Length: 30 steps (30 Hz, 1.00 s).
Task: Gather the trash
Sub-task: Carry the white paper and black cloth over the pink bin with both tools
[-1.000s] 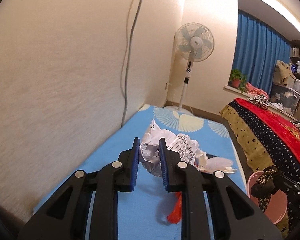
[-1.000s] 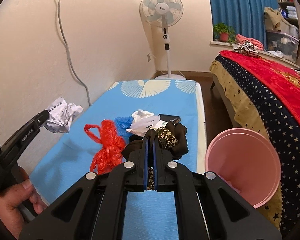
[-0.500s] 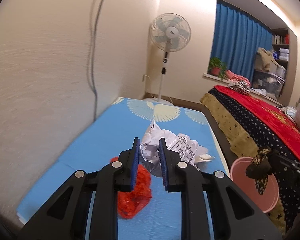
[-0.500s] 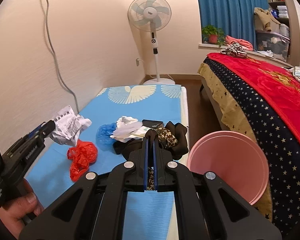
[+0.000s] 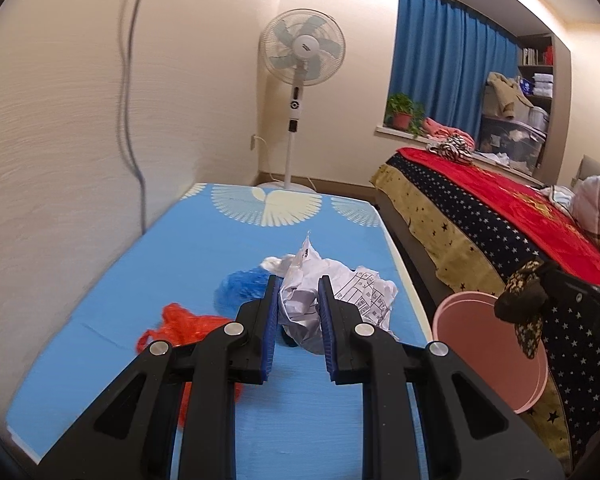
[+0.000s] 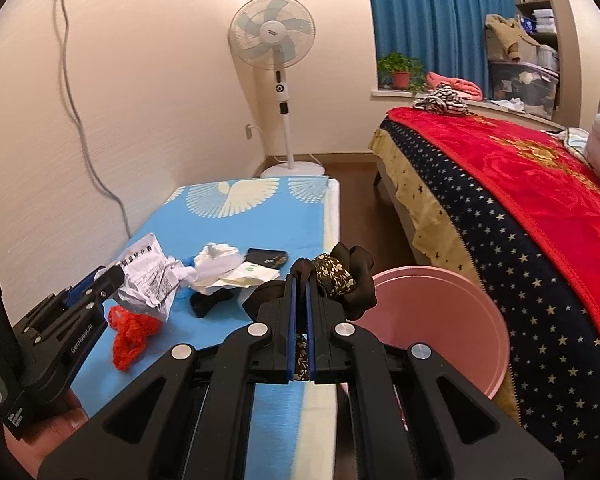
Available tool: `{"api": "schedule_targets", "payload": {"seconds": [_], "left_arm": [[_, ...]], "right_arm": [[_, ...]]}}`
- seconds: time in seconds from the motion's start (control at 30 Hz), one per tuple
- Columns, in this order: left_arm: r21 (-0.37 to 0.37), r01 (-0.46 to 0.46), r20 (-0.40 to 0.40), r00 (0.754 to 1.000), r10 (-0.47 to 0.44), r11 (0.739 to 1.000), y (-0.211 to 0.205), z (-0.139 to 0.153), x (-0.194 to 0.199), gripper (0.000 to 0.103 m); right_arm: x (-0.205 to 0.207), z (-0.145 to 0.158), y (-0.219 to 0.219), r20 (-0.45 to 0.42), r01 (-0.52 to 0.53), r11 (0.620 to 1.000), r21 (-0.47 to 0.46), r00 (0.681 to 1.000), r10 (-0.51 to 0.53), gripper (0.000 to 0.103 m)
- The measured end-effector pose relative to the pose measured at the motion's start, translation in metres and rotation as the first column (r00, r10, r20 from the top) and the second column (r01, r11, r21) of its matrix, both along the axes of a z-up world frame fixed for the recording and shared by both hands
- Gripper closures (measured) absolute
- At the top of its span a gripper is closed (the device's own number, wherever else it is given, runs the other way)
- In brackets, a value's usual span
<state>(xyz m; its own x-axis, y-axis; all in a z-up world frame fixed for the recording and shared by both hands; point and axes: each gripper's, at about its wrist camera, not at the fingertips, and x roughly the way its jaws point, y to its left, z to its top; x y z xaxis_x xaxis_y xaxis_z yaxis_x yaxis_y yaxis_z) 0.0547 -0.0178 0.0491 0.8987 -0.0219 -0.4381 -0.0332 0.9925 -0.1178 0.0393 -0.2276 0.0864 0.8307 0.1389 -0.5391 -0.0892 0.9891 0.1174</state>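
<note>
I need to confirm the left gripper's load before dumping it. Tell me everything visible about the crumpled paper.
The crumpled paper is a white sheet wadded into a loose ball, printed with black text and a ruled table. The left gripper is shut on it, blue pads pressing its sides, holding it above the blue mattress. Creased edges flare upward and rightward. In the right wrist view it hangs over the red plastic bag, left of the pink bin.

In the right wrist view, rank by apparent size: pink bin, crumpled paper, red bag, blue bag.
1. pink bin
2. crumpled paper and red bag: alike, paper nearer
3. blue bag, mostly hidden
</note>
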Motion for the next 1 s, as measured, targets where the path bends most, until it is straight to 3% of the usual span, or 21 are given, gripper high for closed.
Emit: {"api": "schedule_targets", "payload": {"seconds": [0.57, 1.0], "left_arm": [[0.013, 0.14, -0.004, 0.99, -0.14, 0.99, -0.056, -0.011, 0.016, 0.084], [0.016, 0.276, -0.009, 0.961, -0.276, 0.961, -0.111, -0.022, 0.023, 0.084]], "right_arm": [[0.009, 0.015, -0.052, 0.023, 0.137, 0.99, -0.026, 0.99, -0.137, 0.099], [0.017, 0.009, -0.081, 0.001, 0.211, 0.977, -0.034, 0.977, -0.211, 0.099]]}}
